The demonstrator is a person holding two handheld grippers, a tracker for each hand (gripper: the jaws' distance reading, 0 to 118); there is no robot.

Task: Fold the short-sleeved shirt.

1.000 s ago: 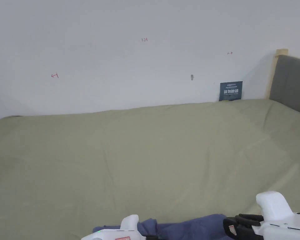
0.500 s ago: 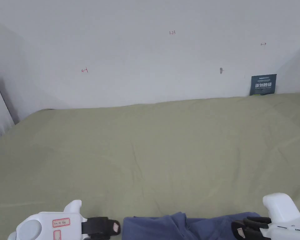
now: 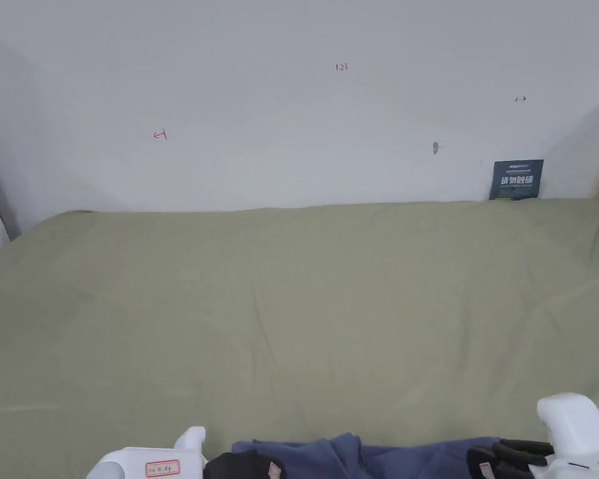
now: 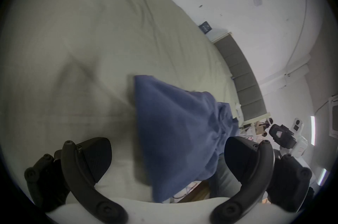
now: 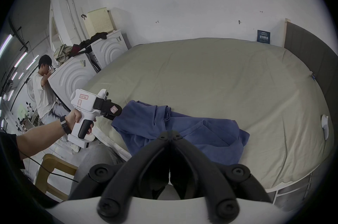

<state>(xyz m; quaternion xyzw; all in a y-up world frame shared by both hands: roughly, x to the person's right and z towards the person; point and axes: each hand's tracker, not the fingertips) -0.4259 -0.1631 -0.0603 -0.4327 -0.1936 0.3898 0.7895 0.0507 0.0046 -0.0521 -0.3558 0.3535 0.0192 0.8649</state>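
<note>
Right gripper view shows the blue shirt [image 5: 175, 129] crumpled on the bed [image 5: 219, 81], unfolded; left gripper [image 4: 164, 156] fingers spread, right gripper [image 5: 170, 136] fingers clenched, seemingly on fabric.

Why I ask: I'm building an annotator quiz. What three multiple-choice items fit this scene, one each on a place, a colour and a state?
1. Where does the shirt lie?
A. at the bed's near edge
B. against the far wall
C. on the floor
2. What colour is the shirt?
A. red
B. blue
C. white
3. How is the left tool?
A. shut on the shirt
B. open
C. shut, empty

1 A: the shirt is crumpled at the near edge of the bed.
2 B: its cloth is blue.
3 B: the left tool has its jaws wide apart.
</note>
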